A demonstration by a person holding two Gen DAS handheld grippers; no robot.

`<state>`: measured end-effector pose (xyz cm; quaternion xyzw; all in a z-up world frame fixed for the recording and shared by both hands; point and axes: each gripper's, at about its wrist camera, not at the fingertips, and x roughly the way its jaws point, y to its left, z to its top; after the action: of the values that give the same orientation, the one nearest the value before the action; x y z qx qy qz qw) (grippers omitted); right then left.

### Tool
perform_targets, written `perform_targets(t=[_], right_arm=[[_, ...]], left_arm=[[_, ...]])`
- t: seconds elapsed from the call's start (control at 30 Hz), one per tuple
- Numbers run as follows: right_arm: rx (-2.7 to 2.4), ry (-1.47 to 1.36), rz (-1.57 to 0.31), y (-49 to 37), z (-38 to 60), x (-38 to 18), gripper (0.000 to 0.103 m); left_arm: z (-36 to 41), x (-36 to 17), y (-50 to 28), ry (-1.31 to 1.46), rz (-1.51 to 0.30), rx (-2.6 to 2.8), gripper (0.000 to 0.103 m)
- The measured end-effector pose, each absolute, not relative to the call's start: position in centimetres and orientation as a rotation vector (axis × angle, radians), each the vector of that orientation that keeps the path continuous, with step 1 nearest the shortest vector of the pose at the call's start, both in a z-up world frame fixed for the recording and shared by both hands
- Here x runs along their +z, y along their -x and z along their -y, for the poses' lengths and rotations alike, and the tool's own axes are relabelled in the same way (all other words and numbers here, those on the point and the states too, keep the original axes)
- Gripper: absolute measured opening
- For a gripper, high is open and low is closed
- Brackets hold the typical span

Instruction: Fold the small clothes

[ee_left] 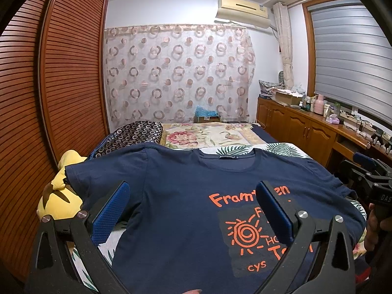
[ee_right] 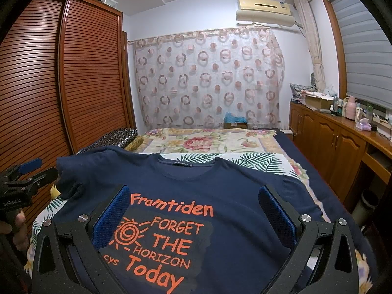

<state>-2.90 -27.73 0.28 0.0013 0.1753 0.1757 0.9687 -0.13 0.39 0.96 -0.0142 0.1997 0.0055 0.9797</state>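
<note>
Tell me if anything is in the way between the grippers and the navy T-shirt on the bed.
Nothing visible. The T-shirt lies flat, print up, with both the left gripper and right gripper open directly above it. The yellow plush sits off by the shirt's left sleeve, clear of both.

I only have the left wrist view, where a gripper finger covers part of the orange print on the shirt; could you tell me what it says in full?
Observer: In the right wrist view the print on the navy T-shirt reads "Framtiden FORGET THE HORIZON Today", with a small "cys" below the sun drawing.
Operator: Thank you. Is the right gripper holding any cloth? I only see its edge.
Observer: No. The right gripper is open, its fingers spread wide above the print, with nothing pinched between them.
</note>
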Motion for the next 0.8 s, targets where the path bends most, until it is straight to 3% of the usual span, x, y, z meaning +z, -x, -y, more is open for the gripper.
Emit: perform_targets(t=[0.8], right_arm=[[0.355,-0.005,-0.355,2.92,27.72,0.29,0.103]], left_arm=[[-0.2,1.21,0.46,0.03,-0.397,0.007,0.103]])
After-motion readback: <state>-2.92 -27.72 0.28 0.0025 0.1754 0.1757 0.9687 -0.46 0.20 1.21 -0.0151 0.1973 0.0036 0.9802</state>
